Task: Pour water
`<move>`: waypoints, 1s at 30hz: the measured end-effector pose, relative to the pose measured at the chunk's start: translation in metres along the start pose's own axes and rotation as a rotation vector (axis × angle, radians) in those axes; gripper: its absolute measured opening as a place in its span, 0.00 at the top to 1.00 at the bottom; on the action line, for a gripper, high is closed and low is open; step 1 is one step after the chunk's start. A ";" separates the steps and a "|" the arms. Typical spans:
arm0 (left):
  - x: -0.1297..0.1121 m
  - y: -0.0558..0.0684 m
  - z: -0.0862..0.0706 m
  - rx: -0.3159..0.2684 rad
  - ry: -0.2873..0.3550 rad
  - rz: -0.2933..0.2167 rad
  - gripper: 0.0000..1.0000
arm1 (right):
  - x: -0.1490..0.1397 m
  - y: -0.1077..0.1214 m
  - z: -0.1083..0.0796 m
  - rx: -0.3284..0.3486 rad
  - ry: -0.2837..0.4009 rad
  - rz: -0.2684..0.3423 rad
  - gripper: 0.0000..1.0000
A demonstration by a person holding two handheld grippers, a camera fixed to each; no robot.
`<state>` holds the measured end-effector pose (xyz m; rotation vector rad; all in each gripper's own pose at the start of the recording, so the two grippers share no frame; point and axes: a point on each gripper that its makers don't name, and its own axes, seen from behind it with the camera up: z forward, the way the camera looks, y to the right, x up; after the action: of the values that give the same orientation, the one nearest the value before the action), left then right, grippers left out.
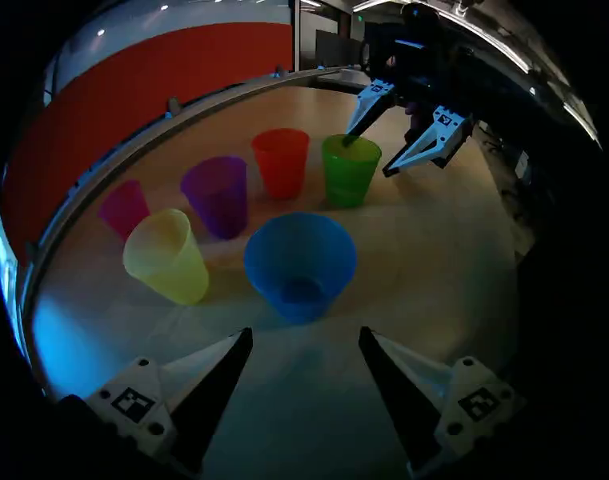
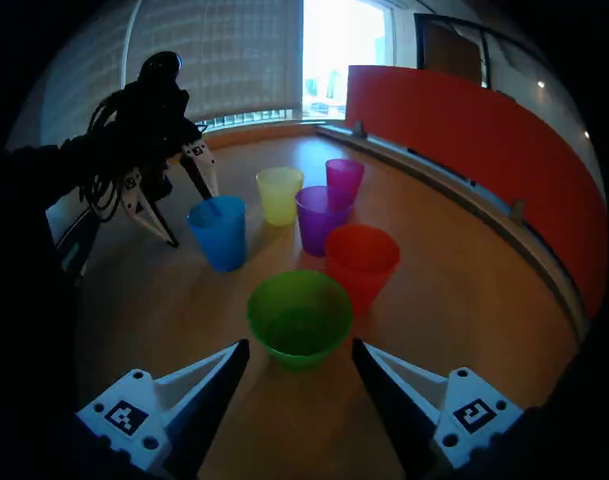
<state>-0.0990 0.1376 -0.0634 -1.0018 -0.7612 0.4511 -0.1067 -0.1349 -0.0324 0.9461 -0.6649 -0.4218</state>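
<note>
Several plastic cups stand in a cluster on a wooden table (image 1: 432,264). The blue cup (image 1: 301,264) is upright just ahead of my left gripper (image 1: 304,332), which is open with its fingers wide on either side of the cup's base. In the right gripper view, the green cup (image 2: 300,318) stands just in front of my open right gripper (image 2: 298,346). In the left gripper view, the right gripper (image 1: 367,158) hangs at the green cup (image 1: 350,170), one finger at its rim. The left gripper (image 2: 195,228) is by the blue cup (image 2: 220,232). Whether any cup holds water is unclear.
Yellow (image 1: 166,256), purple (image 1: 216,194), magenta (image 1: 124,208) and red (image 1: 281,162) cups stand between the blue and green ones. A red panel (image 1: 144,96) runs behind a rail along the table's edge. Bare tabletop lies to the right of the cups (image 2: 464,264).
</note>
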 end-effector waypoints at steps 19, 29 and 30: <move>-0.017 -0.034 -0.040 0.148 0.053 -0.095 0.01 | -0.022 0.020 -0.046 -0.131 -0.001 0.056 0.01; -0.015 -0.061 -0.063 0.285 0.147 -0.184 0.01 | -0.012 0.058 -0.074 -0.313 0.100 0.180 0.01; -0.014 -0.064 -0.065 0.300 0.159 -0.190 0.01 | -0.011 0.062 -0.076 -0.335 0.108 0.188 0.01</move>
<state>-0.0598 0.0599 -0.0335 -0.6688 -0.6174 0.3059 -0.0595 -0.0496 -0.0145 0.5784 -0.5578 -0.3008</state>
